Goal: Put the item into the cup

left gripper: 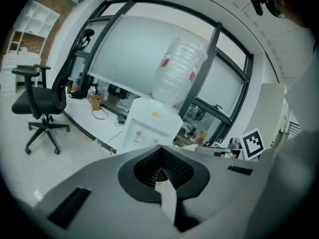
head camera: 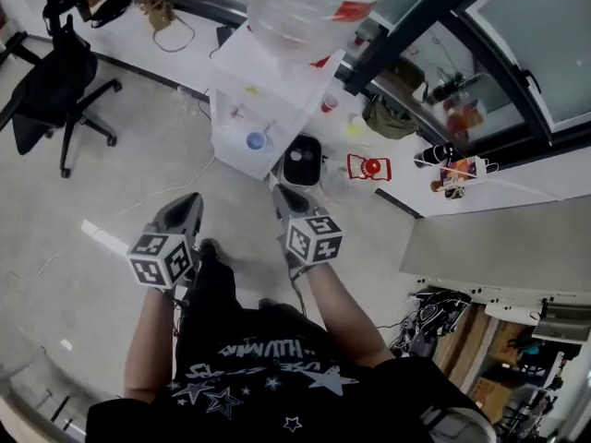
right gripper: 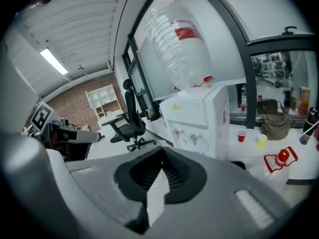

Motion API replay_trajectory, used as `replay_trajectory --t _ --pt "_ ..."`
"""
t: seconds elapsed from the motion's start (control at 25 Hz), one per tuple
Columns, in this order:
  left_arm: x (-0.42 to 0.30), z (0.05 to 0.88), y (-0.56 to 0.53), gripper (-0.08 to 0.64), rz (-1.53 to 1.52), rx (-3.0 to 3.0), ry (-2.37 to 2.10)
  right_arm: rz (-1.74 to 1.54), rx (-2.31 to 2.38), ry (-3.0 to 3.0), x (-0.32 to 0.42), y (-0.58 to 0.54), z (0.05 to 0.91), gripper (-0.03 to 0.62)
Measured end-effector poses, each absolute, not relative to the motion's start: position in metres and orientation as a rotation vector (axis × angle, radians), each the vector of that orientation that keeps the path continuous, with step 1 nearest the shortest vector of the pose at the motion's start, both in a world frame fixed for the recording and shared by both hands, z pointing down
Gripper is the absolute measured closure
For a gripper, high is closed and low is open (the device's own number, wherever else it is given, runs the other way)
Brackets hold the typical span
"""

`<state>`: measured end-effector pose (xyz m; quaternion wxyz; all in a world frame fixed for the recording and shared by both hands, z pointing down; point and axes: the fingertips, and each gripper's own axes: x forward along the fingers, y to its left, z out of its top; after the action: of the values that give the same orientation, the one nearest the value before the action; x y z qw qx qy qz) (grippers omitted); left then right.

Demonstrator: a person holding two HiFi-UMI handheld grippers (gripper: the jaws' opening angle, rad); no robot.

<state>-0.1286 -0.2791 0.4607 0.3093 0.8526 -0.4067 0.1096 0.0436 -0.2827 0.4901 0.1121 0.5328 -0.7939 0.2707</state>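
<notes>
A red cup [head camera: 330,103] and a yellow cup [head camera: 355,125] stand on the white ledge [head camera: 406,187] to the right of the water dispenser [head camera: 263,109]. The right gripper view shows the same red cup [right gripper: 241,135] and yellow cup [right gripper: 260,141]. I cannot tell which object is the item. My left gripper [head camera: 192,199] and right gripper [head camera: 280,192] are held side by side over the floor, short of the dispenser. The jaws of both meet at the tip, left gripper [left gripper: 160,147] and right gripper [right gripper: 162,149], with nothing between them.
A large clear bottle [head camera: 305,7] tops the dispenser. A black bin [head camera: 302,160] stands at its foot, and a red-and-white bag [head camera: 368,167] lies on the ledge by an olive bag [head camera: 388,118]. A black office chair [head camera: 55,90] is far left.
</notes>
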Motion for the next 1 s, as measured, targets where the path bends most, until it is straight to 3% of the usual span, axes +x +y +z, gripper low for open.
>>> replay_trajectory --t 1.0 --pt "-0.128 0.589 -0.386 0.554 0.494 2.247 -0.734 0.99 1.78 -2.018 0.033 -0.383 0.606 0.591"
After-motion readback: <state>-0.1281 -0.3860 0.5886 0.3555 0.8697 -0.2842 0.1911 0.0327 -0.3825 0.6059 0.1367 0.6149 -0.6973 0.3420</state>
